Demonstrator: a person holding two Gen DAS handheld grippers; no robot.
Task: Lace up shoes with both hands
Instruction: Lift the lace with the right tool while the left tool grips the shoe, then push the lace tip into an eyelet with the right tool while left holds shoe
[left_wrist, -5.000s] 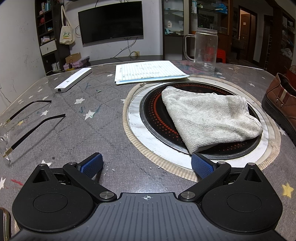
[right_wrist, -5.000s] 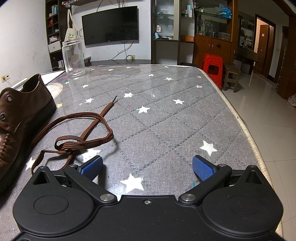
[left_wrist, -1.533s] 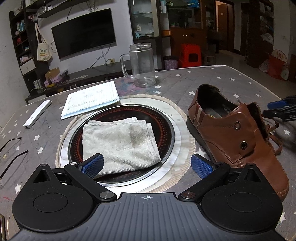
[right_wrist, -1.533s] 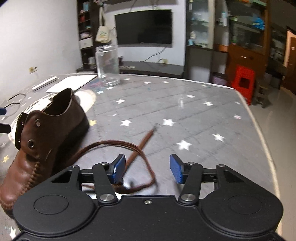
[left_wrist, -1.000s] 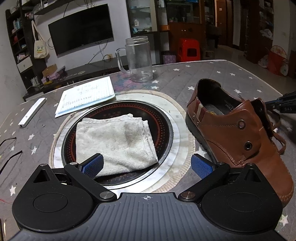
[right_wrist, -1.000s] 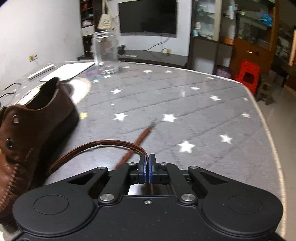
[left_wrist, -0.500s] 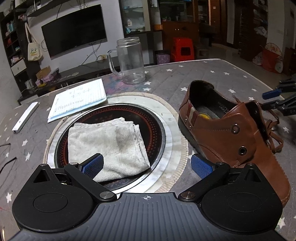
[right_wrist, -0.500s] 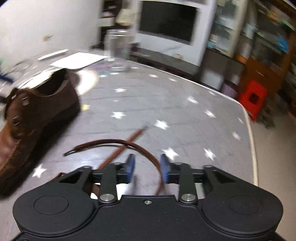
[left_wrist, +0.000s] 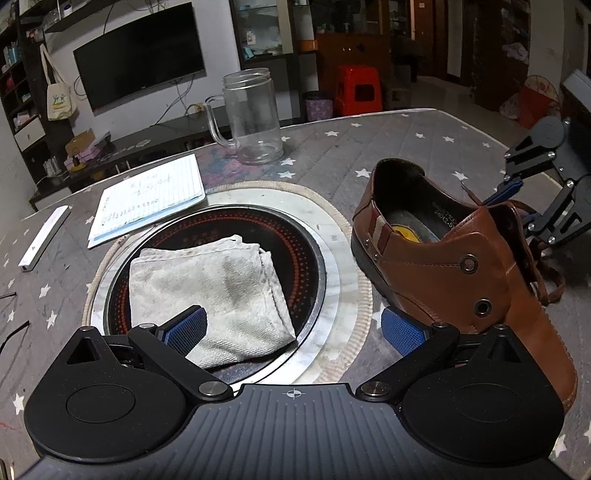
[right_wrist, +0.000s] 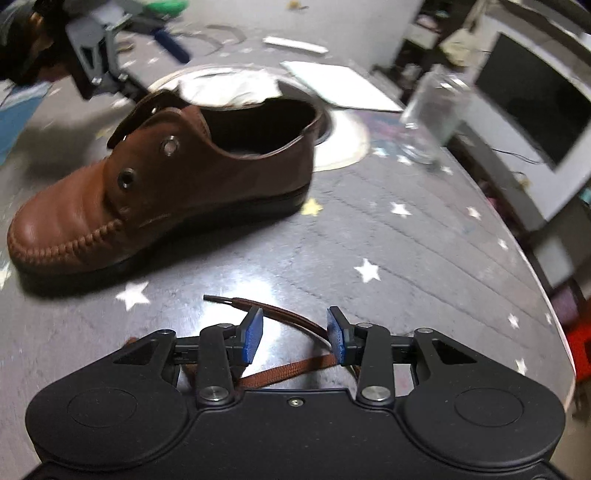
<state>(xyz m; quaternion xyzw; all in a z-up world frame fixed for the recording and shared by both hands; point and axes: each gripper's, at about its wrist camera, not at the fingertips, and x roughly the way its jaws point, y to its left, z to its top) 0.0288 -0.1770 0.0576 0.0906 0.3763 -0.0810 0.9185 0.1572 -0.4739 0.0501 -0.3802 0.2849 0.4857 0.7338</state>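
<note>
On the starred table (right_wrist: 424, 229), a brown leather shoe (right_wrist: 155, 192) is lying, eyelets showing empty. The right gripper (right_wrist: 293, 338) is straddling the brown lace (right_wrist: 288, 319), jaws spread, seemingly positioning to pinch it. The left gripper (left_wrist: 291, 330) is hovering, spread wide, gripping nothing.

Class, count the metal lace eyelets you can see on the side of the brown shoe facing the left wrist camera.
2: an upper eyelet near the shoe opening and a lower eyelet toward the toe. Those on the far side are hidden here.

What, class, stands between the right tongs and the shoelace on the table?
Nothing visible. The right tongs are open, and the brown shoelace runs across the gap between their blue pads, above bare table.
</note>
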